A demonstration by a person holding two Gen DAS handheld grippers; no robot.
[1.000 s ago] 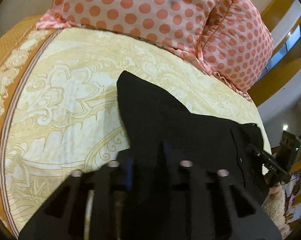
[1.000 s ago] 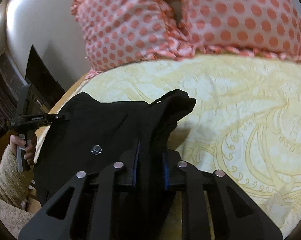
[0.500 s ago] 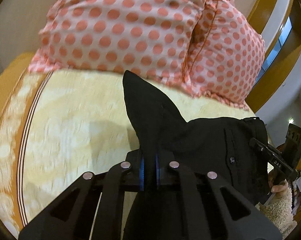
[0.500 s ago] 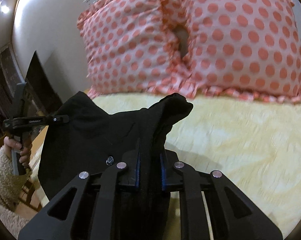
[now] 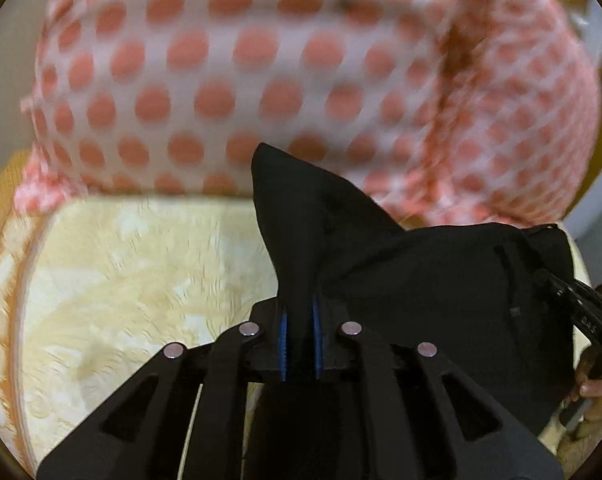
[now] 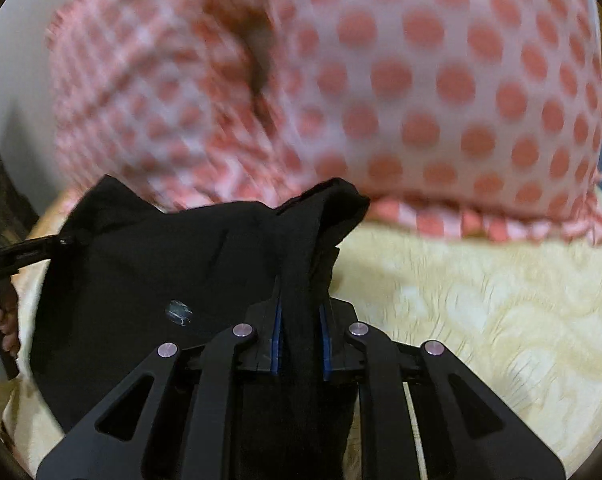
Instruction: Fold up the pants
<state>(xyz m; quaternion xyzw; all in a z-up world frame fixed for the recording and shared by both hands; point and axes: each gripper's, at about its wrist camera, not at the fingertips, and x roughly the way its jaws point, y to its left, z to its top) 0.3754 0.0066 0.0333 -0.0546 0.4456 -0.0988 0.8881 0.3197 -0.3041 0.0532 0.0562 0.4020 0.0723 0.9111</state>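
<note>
The black pants (image 5: 441,280) hang between my two grippers above the yellow patterned bedspread (image 5: 121,280). My left gripper (image 5: 299,320) is shut on one corner of the pants, which sticks up as a point. My right gripper (image 6: 299,320) is shut on the other end of the black pants (image 6: 181,264), where a metal button (image 6: 177,312) shows. Each gripper also shows at the edge of the other's view, the right gripper (image 5: 573,304) and the left gripper (image 6: 17,252), both clamped on the cloth.
Two pink pillows with red dots (image 5: 241,72) (image 6: 421,80) fill the far side of the bed, close ahead. The bedspread (image 6: 501,320) stretches below. A white wall (image 6: 13,60) is at the far left.
Both grippers have moved forward toward the pillows with the pants held up. The pillows now fill most of both views and the picture is blurred by motion.
</note>
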